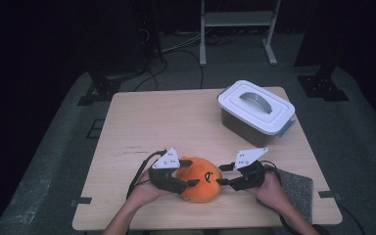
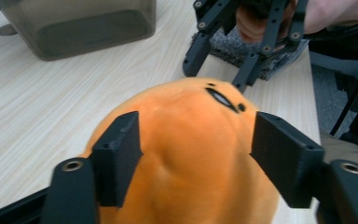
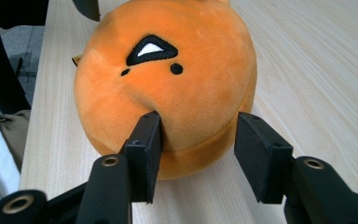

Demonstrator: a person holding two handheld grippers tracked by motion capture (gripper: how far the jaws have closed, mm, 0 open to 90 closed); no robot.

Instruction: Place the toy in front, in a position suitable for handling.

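On the wooden table [image 1: 142,117], close to the middle of its near edge, lies an orange plush toy [image 1: 200,186], a rounded, dome-shaped cushion of short velvety fabric with a seam running round its base. Stitched on its top is a small face: a black triangular mouth with a white centre and two black dots beside it. From the left, the left gripper [image 1: 191,176] reaches over the plush; in the left gripper view its jaws stand partly open to either side of the orange body, the left pad lying against the fabric and the right pad just clear of it, so it has no firm hold. From the right, the right gripper [image 1: 221,175] meets the toy's other side; in the right gripper view its jaws are partly open, the left pad dents the plush above the seam while the right pad stands apart. Towards the far right corner sits a grey lidded box [image 1: 256,111] with a white handled lid.
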